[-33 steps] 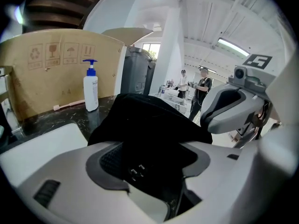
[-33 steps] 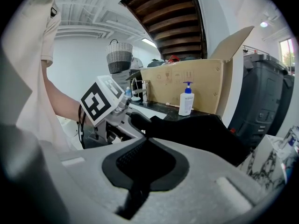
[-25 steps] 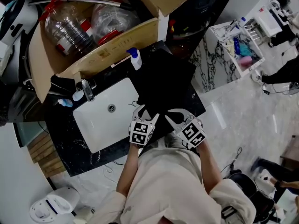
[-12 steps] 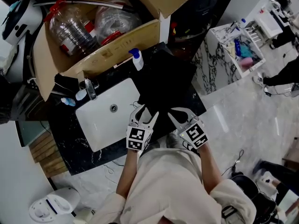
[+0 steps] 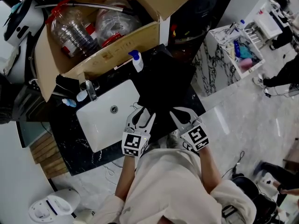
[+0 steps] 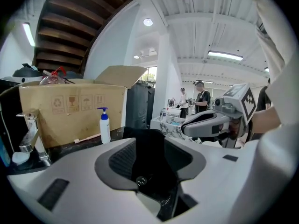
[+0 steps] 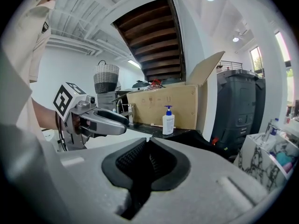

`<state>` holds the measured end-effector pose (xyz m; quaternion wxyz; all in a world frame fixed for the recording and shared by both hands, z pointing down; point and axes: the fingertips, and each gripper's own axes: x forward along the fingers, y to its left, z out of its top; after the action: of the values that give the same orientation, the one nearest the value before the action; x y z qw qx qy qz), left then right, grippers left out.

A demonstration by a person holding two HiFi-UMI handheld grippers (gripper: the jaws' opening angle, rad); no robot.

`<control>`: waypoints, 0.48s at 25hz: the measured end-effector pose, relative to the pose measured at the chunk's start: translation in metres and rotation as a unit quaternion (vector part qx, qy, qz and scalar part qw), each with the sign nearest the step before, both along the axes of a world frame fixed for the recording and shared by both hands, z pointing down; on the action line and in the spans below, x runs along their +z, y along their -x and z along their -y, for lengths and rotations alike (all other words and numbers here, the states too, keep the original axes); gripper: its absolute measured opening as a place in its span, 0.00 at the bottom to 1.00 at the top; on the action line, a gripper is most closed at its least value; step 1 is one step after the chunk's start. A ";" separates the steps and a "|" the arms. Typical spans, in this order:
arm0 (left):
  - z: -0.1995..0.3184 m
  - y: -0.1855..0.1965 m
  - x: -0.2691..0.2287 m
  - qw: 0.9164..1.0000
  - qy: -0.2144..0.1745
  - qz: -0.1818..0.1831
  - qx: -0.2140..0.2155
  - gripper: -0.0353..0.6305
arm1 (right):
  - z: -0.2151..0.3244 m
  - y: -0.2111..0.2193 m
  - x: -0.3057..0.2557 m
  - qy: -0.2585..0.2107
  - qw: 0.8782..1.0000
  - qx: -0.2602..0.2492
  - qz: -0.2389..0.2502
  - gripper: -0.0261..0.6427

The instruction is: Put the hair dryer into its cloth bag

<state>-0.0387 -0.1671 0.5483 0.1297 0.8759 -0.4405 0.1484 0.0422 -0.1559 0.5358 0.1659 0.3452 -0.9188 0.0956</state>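
Working over the black counter (image 5: 79,146), I find the black cloth bag (image 5: 166,85) lying flat and pinched at its near edge, left gripper (image 5: 143,115) jaws just closed on fabric, right gripper (image 5: 181,115) seemingly likewise; hair dryer unseen, so spreading the mouth comes next.

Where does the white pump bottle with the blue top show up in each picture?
Head view: pump bottle, upper middle, on the counter.
Left gripper view: left of centre.
Right gripper view: just right of centre.
Shared landmark: cardboard box right behind it.
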 end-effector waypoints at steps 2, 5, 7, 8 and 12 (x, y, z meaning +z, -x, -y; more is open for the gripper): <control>0.001 0.002 -0.003 1.000 -0.007 -0.003 -0.004 0.33 | 0.000 -0.001 -0.001 -0.001 1.000 0.002 0.001 0.06; 0.000 0.004 -0.003 1.000 -0.010 -0.003 -0.007 0.32 | 0.001 -0.001 -0.002 -0.002 1.000 0.003 0.002 0.06; 0.001 0.004 -0.003 1.000 -0.010 -0.002 -0.008 0.32 | 0.002 -0.001 -0.003 -0.004 1.000 0.004 0.002 0.06; 0.001 0.004 -0.004 1.000 -0.010 -0.003 -0.008 0.32 | 0.002 -0.002 -0.003 -0.004 1.000 0.004 0.002 0.06; 0.003 0.003 -0.004 1.000 -0.011 -0.004 -0.008 0.32 | 0.004 -0.004 -0.004 -0.005 1.000 0.007 0.000 0.06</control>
<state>-0.0417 -0.1699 0.5443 0.1230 0.8741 -0.4488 0.1392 0.0457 -0.1603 0.5317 0.1638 0.3522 -0.9169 0.0917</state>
